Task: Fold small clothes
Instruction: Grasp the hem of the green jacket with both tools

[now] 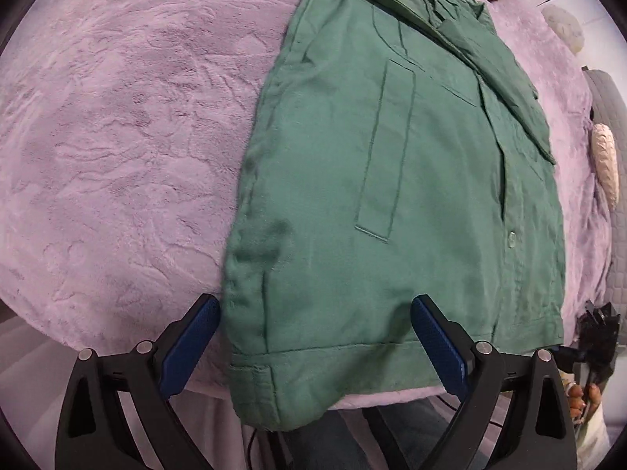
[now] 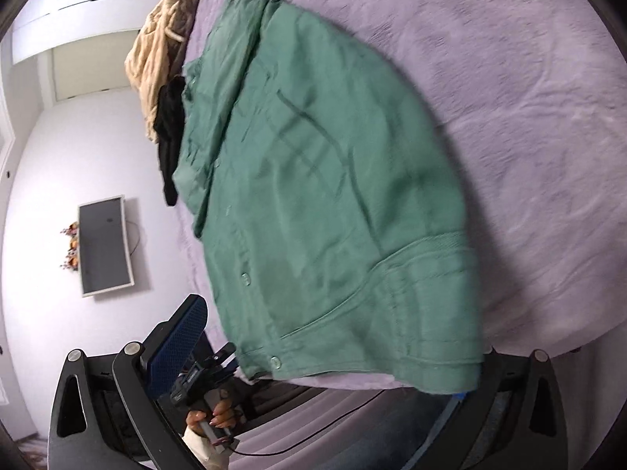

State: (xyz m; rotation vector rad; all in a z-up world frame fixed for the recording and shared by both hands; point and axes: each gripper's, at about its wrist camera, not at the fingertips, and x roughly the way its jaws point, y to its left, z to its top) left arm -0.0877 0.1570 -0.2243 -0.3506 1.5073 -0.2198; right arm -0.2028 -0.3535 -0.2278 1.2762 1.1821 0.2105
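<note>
Lying flat on the lilac bed, the green shirt looks light, soft and floppy, best pinched at its thicker hem, which both the released left hand-held gripper and spread-jawed right hand-held gripper straddle.

We see one green shirt lying flat on the bed, filling the centre and right of the left wrist frame. It is folded into a long panel, its hem toward the bottom of the frame and hanging slightly over the bed's near edge, its collar at the upper right. A stitched rectangular strip runs down its middle, and pale buttons sit along the right-hand placket.
</note>
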